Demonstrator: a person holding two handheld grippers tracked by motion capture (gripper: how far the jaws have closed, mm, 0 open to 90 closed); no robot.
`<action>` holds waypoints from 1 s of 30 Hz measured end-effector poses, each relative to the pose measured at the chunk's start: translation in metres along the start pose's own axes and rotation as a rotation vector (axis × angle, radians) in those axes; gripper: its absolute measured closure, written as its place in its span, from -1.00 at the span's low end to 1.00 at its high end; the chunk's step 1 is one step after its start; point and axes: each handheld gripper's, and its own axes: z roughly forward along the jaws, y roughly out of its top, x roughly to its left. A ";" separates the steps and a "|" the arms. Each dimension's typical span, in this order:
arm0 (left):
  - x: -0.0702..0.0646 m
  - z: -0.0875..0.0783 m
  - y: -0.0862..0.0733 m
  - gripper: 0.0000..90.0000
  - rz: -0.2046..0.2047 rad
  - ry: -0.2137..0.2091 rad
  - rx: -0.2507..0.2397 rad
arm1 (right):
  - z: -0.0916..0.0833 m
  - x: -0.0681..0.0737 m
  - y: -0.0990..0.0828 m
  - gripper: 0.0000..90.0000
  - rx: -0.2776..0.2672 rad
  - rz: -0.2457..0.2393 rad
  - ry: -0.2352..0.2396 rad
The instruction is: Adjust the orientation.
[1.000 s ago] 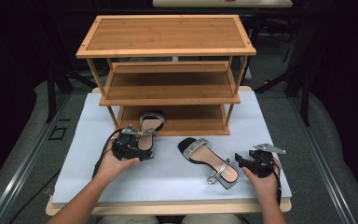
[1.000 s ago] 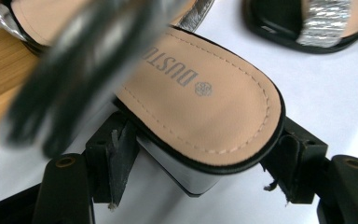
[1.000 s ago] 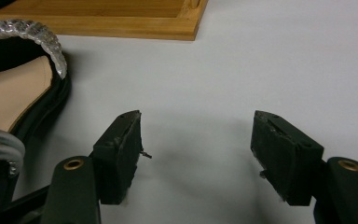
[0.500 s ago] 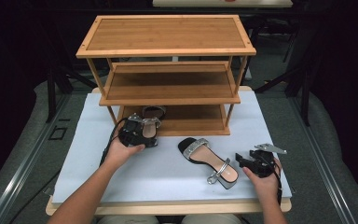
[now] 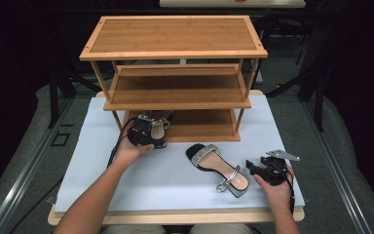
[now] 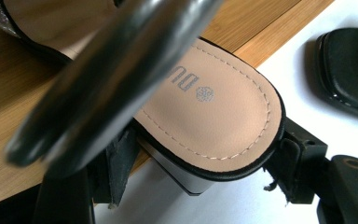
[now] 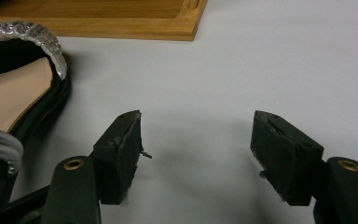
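A black sandal with a beige insole [image 6: 214, 107] has its heel between the jaws of my left gripper [image 6: 205, 172], which is shut on it. In the high view this sandal [image 5: 158, 121] lies with its toe on the bottom shelf [image 5: 199, 124] of a wooden shoe rack [image 5: 175, 39], with the left gripper [image 5: 145, 134] at the shelf's front edge. Its blurred strap [image 6: 112, 79] crosses the left gripper view. A matching sandal [image 5: 216, 163] with a silver strap lies on the white table pad. My right gripper [image 5: 254, 168] rests open just right of it, jaws wide apart over bare pad [image 7: 196, 158].
The rack has three tiers; its top [image 5: 175, 34] and middle shelf [image 5: 175, 90] hold nothing. The white pad [image 5: 97, 165] has open room at the left front. In the right gripper view the lying sandal [image 7: 14, 93] is at the left, the rack's base edge [image 7: 98, 23] beyond.
My left gripper has carried the sandal forward and to the right, from the pad onto the front of the bottom shelf. The right gripper and the second sandal have stayed put.
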 end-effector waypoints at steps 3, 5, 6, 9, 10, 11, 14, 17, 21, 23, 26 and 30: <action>0.000 0.001 -0.002 -0.30 -0.013 -0.004 -0.015 | 0.000 0.000 0.000 -0.26 0.000 0.001 0.001; -0.001 0.002 -0.004 -0.31 -0.003 0.011 -0.009 | 0.000 0.000 0.000 -0.27 0.000 0.000 0.001; -0.001 0.002 -0.004 -0.31 -0.003 0.011 -0.009 | 0.000 0.000 0.000 -0.26 0.001 0.000 0.001; 0.000 0.000 -0.007 -0.31 -0.014 0.013 -0.011 | 0.000 0.000 0.000 -0.26 0.002 -0.001 0.001; 0.000 0.000 -0.007 -0.31 -0.014 0.013 -0.011 | 0.000 0.000 0.000 -0.26 0.002 -0.001 0.001; -0.001 -0.001 -0.008 -0.31 -0.021 0.019 -0.009 | 0.000 0.000 0.000 -0.26 0.002 -0.001 0.000; -0.002 -0.008 -0.015 -0.30 -0.037 0.004 -0.020 | 0.000 0.000 0.000 -0.26 0.000 -0.001 -0.003; -0.005 -0.018 -0.024 -0.27 -0.050 -0.002 -0.028 | -0.001 0.000 0.000 -0.27 0.003 -0.005 -0.003; -0.011 -0.030 -0.041 -0.24 -0.043 -0.022 -0.027 | -0.002 0.002 0.001 -0.27 -0.002 -0.014 -0.005; -0.015 -0.036 -0.052 -0.23 -0.042 -0.038 -0.026 | -0.003 0.003 0.001 -0.27 -0.008 -0.014 -0.004; -0.019 -0.042 -0.063 -0.22 -0.055 -0.045 -0.042 | -0.003 0.004 0.002 -0.27 -0.008 -0.019 0.001; -0.022 -0.057 -0.088 -0.21 -0.082 -0.048 -0.076 | -0.004 0.006 0.004 -0.27 -0.007 -0.019 0.002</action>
